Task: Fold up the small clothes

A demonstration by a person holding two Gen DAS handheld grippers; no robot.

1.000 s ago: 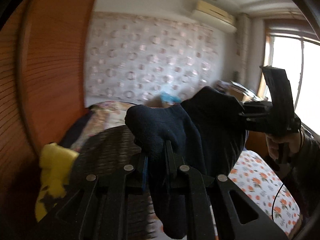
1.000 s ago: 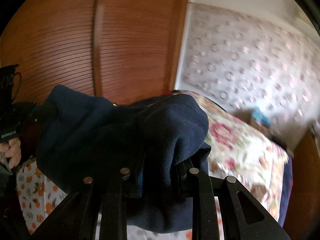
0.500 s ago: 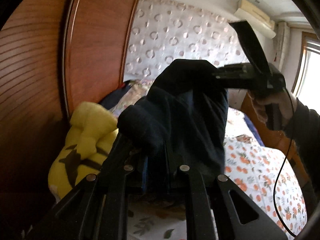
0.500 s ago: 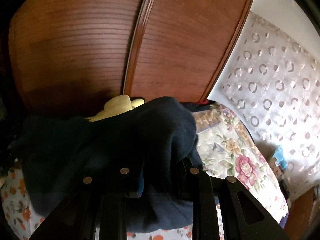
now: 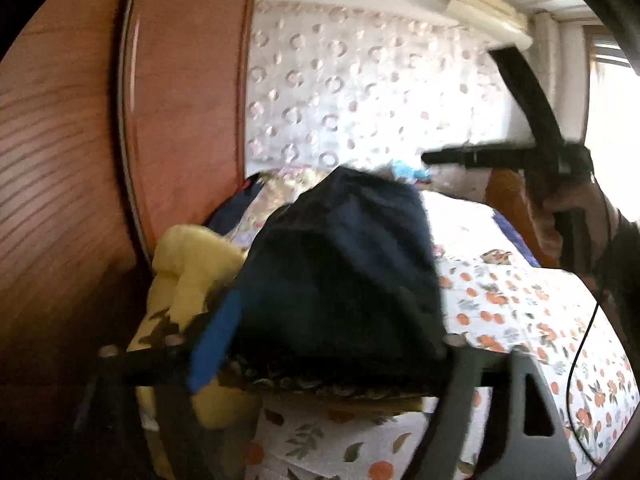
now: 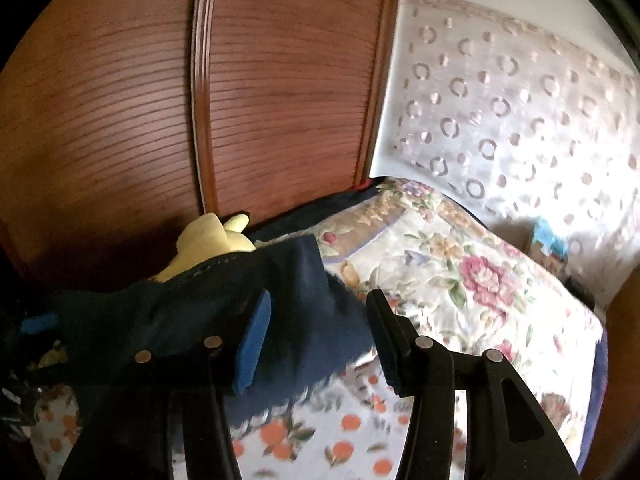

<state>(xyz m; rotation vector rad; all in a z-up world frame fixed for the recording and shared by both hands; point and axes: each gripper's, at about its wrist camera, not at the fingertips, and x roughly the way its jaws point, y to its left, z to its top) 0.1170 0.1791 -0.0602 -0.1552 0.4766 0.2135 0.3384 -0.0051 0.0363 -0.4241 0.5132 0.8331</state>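
Observation:
A folded dark navy garment (image 5: 340,272) lies on a pile at the head of the bed, next to a yellow plush toy (image 5: 188,264). My left gripper (image 5: 320,332) straddles the garment's near edge. Its jaws are opening wide and its blue pad (image 5: 216,344) stands clear of the cloth. In the right wrist view the garment (image 6: 192,312) spreads under my right gripper (image 6: 318,340). Those jaws are opening too, with cloth lying loose between them. The right gripper (image 5: 430,158) also shows in the left wrist view, held by a hand above the bed.
A red-brown wooden headboard (image 6: 280,100) rises close behind the pile. A floral quilt (image 6: 460,280) lies to the right of it. The bed sheet (image 5: 520,320) has an orange fruit print. A black cable (image 5: 580,352) hangs from the person's sleeve.
Both grippers have come down toward the headboard with the navy garment. Both jaws have opened and let it go, and it now rests on the pile by the yellow toy.

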